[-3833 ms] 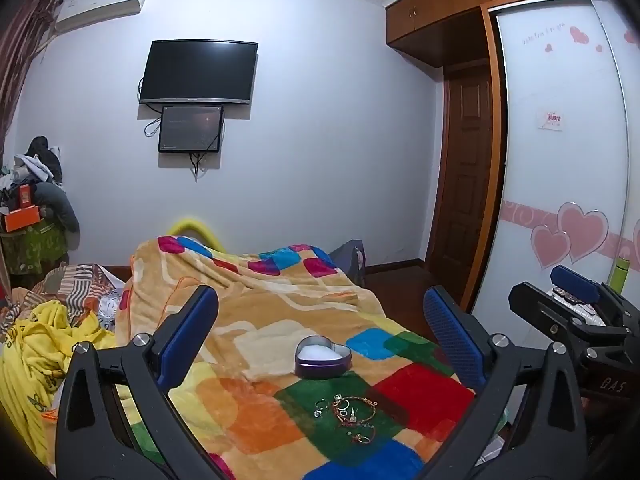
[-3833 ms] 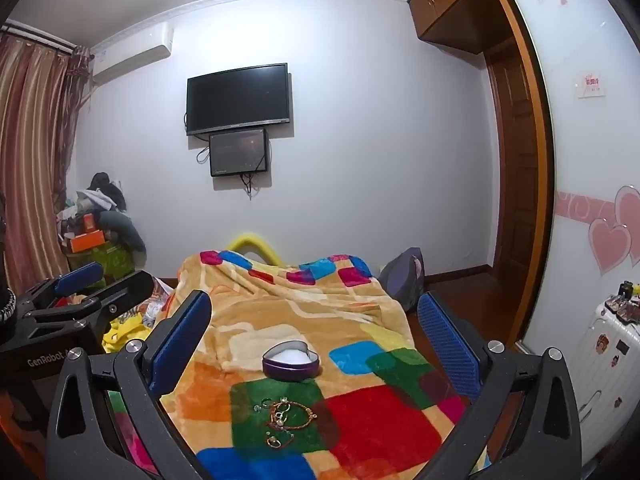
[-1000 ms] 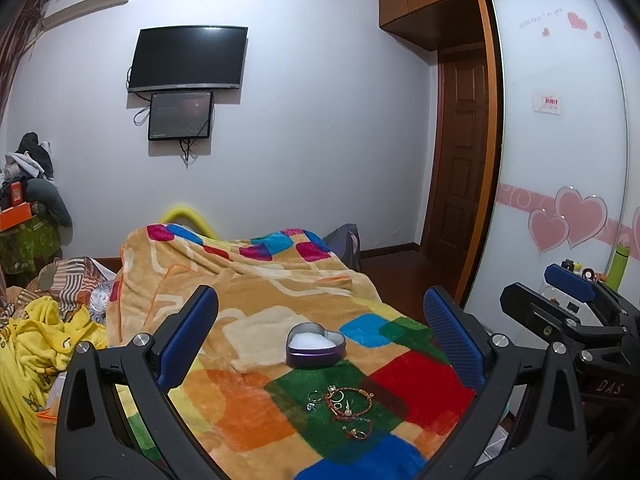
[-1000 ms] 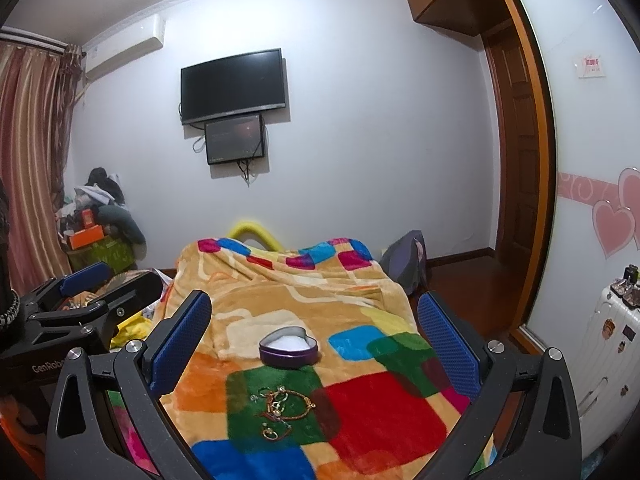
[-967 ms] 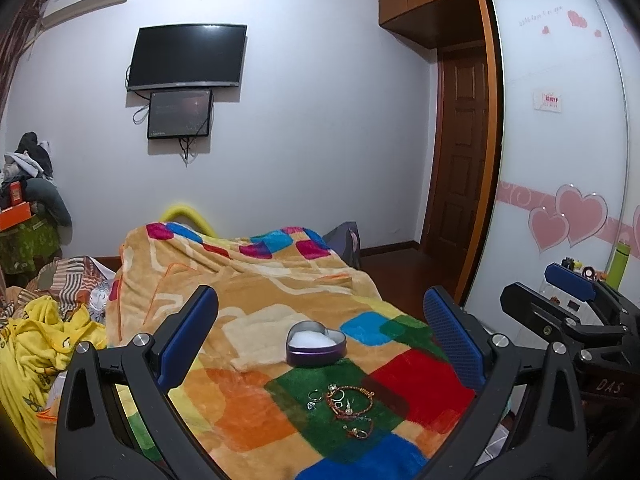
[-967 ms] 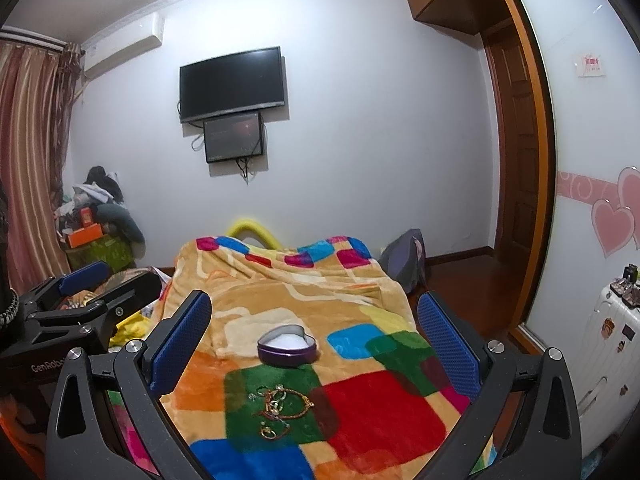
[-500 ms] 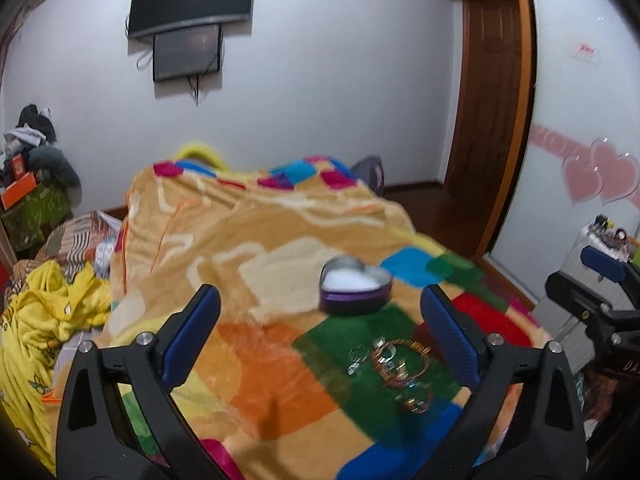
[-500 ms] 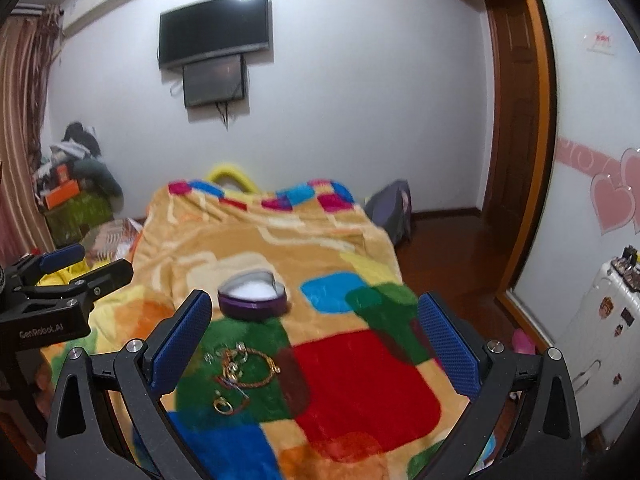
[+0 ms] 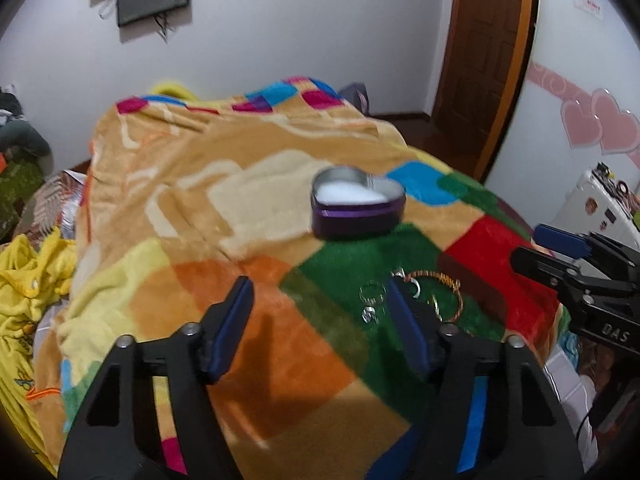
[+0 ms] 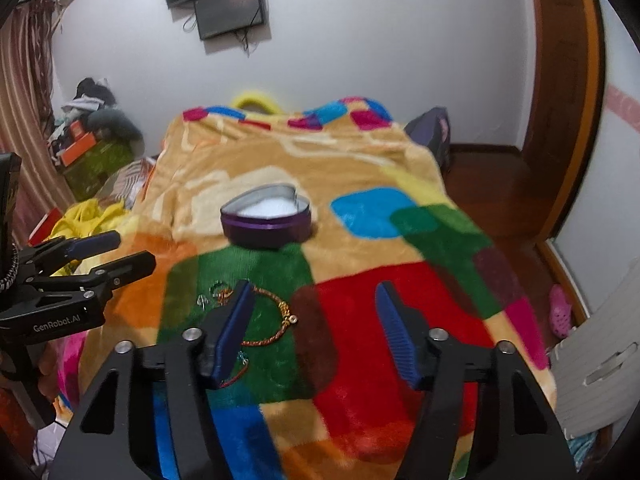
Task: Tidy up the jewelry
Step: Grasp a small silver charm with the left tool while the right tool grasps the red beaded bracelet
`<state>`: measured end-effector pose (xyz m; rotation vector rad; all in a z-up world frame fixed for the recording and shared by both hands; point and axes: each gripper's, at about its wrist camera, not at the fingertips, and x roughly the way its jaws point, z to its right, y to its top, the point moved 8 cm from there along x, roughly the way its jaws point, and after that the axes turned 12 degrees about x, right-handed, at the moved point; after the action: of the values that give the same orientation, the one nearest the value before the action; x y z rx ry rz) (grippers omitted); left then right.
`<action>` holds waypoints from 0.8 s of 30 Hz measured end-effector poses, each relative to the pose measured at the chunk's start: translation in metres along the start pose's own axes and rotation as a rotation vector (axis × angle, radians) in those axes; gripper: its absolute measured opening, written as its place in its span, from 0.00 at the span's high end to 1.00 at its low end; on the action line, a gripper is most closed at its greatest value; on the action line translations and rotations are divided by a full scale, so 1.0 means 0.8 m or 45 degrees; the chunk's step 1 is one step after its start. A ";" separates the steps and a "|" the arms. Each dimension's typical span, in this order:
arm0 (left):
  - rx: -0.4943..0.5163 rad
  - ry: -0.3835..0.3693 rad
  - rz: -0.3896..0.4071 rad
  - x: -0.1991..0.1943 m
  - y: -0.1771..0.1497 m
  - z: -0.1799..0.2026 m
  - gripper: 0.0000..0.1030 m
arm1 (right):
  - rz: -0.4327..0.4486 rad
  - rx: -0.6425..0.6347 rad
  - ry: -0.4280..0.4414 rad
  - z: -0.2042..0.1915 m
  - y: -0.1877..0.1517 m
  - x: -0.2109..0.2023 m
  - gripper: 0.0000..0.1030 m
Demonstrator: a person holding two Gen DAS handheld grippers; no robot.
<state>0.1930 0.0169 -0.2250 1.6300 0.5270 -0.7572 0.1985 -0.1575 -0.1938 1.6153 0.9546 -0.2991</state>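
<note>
Both grippers, left (image 9: 320, 304) and right (image 10: 314, 308), have been lowered toward the blanket (image 10: 360, 320); jaws, just narrowed, are held half-spread, pinching nothing. The jewelry (image 10: 256, 312) lies at the tin's (image 10: 266, 218) six o'clock.

Even indoor light, motion blur over both views, fisheye bending and dark corners.
</note>
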 end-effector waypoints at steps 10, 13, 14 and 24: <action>-0.007 -0.199 -0.118 0.040 -0.019 0.024 0.59 | -0.179 0.009 0.087 -0.004 -0.026 0.042 0.67; -0.017 -0.242 -0.149 0.050 -0.024 0.028 0.66 | -0.233 0.015 0.120 -0.006 -0.034 0.051 0.73; -0.020 -0.247 -0.153 0.052 -0.025 0.029 0.67 | -0.248 0.011 0.127 -0.007 -0.037 0.054 0.75; -0.019 -0.292 -0.155 0.065 -0.028 0.033 0.77 | -0.279 0.016 0.138 -0.004 -0.042 0.073 0.86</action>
<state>0.2080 -0.0081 -0.2800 1.4838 0.4682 -1.0141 0.2106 -0.1303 -0.2543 1.5526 1.2182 -0.3716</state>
